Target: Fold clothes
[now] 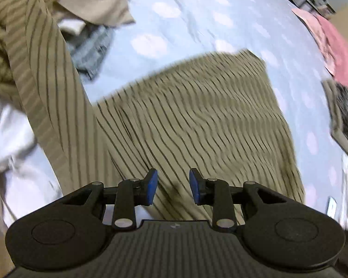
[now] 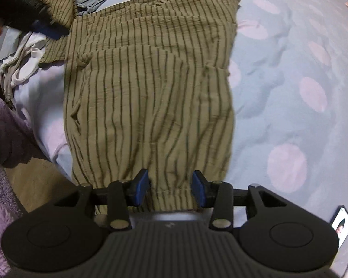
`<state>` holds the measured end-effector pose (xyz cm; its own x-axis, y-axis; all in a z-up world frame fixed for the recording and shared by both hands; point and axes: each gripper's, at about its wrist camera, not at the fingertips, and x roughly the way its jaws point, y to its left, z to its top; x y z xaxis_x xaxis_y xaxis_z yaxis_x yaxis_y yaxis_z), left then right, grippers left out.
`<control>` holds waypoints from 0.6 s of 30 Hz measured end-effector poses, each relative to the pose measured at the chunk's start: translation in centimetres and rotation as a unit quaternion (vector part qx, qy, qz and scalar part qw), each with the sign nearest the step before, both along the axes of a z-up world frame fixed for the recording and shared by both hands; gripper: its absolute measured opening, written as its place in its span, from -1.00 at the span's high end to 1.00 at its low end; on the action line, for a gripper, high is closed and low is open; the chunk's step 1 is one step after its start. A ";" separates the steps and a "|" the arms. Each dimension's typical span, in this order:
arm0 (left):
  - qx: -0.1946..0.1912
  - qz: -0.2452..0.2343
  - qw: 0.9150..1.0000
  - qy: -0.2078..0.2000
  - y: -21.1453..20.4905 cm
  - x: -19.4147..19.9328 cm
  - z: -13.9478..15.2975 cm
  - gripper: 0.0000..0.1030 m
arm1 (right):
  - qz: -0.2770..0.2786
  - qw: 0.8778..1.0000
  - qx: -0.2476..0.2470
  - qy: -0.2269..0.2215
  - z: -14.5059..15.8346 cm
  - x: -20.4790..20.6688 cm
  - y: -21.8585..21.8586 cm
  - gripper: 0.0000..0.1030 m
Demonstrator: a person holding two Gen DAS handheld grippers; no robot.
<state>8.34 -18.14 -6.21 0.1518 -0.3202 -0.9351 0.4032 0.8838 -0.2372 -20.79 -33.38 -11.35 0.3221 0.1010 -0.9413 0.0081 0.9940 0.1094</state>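
An olive striped garment [image 2: 150, 88] lies partly folded on the blue spotted bedsheet [image 2: 290, 92]. It also shows in the left wrist view [image 1: 197, 115], blurred. One long part [image 1: 46, 81] of it runs up to the left toward the clothes pile. My left gripper [image 1: 173, 186] is open just above the cloth, nothing between its blue pads. It also shows at the top left of the right wrist view [image 2: 46, 29]. My right gripper [image 2: 170, 188] is open over the garment's near hem, with cloth lying between the pads.
A pile of clothes [image 1: 88, 7] sits at the far left: beige, white and blue-grey pieces. A pink garment [image 1: 336, 46] and a dark folded item [image 1: 345, 115] lie at the right. A phone [image 2: 342, 222] lies on the sheet. A purple fleece [image 2: 2, 139] is at the left.
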 end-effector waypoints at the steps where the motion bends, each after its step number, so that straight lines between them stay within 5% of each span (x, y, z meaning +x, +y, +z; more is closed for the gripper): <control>1: 0.002 0.008 1.000 -0.002 0.1 1.0 -0.4 0.48 | -0.001 1.000 0.000 -0.001 -0.2 0.1 0.1 0.12; 13: 0.053 0.042 0.998 0.004 -0.7 7.4 -7.0 0.44 | 0.023 0.999 -0.040 0.023 -2.7 0.8 0.7 0.12; 18: 0.042 0.044 0.998 -0.006 -0.6 7.3 -7.1 0.93 | 0.048 0.997 -0.058 0.027 -3.5 1.1 1.4 0.12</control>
<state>15.60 -18.73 -13.26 0.1872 -0.2252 -0.9562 0.3251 0.9327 -0.1561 -19.71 -31.94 -14.88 0.2656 0.0178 -0.9639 -0.0859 0.9963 -0.0052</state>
